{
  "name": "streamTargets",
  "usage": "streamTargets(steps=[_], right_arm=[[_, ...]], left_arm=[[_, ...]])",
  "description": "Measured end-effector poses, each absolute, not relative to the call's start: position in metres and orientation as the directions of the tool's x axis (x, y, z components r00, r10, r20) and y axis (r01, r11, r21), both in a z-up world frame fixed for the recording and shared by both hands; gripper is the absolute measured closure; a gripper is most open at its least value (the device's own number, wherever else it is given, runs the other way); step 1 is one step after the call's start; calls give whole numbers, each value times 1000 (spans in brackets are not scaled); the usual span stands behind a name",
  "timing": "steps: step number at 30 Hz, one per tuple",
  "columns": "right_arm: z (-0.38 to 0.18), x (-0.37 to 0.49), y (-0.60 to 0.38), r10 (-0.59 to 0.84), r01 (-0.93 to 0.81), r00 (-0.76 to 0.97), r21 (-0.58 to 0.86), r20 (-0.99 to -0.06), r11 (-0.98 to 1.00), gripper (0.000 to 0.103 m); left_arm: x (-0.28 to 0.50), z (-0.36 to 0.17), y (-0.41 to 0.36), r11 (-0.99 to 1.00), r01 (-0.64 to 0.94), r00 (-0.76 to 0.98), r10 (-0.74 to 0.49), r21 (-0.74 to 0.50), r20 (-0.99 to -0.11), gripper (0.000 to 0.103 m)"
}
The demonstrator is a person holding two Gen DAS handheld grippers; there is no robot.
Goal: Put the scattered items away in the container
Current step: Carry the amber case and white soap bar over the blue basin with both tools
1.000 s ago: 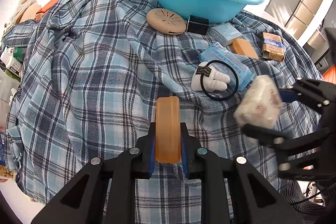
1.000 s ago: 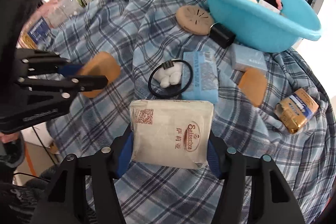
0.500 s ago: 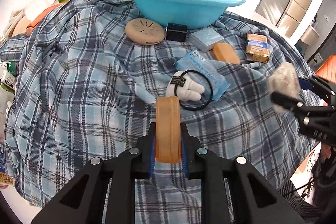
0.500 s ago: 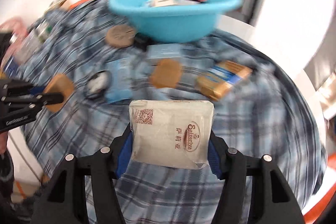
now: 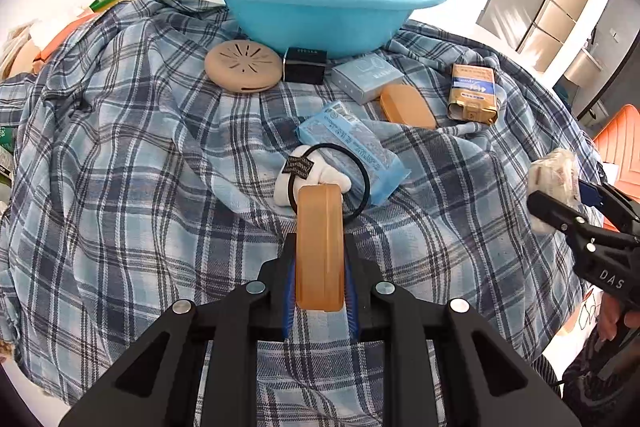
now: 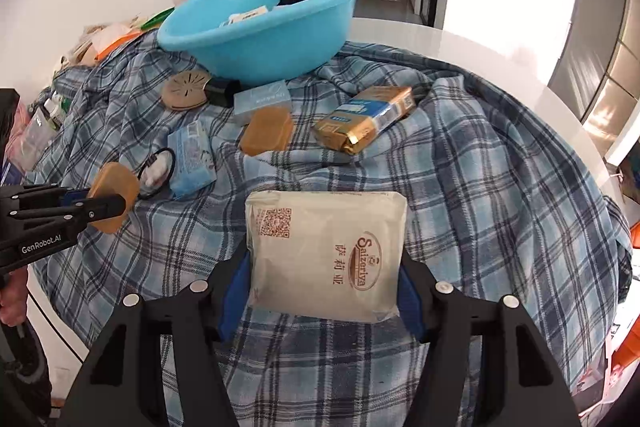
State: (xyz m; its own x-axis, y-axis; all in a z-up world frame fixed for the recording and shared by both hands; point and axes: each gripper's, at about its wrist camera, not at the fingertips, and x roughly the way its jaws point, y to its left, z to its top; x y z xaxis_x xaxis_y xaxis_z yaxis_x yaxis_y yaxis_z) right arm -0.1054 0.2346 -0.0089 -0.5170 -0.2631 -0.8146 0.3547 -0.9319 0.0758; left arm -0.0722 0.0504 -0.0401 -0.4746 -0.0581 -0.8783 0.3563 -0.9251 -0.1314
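Left claw (image 5: 320,263) clenched edge-on around an amber soap bar (image 5: 319,247), right claw (image 6: 325,277) clamped across a beige wipes packet (image 6: 326,255). Both lifted off the plaid-draped surface (image 5: 120,187), likely for dropping into the far blue basin (image 5: 320,11).

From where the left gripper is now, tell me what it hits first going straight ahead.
The left gripper, shut on an orange soap bar, points at the white plush toy ringed by a black hair tie. That pair probably comes first, then the blue tissue pack; depth is unclear.
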Motion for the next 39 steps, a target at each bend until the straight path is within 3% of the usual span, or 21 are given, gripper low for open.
streamTargets(steps=[9,24,33,39], right_arm=[[7,-116,221,-259,382,-531,45,-807,-923,42],[158,-103,232,-347,411,-760,8,-549,-912,41],[160,-93,229,-405,454,-731,52,-550,-890,41],[184,-123,216,-381,455,-756,-8,-532,-890,41]], left_arm=[[-78,-31,39,-914,374,-473,-44,-156,-880,82],[-73,122,32,-936,347,-696,-218,-54,-684,82],[-69,126,45,-948,311,-715,-186,-69,-674,82],[-103,149,37,-964,252,-725,-131,-84,-677,82]])
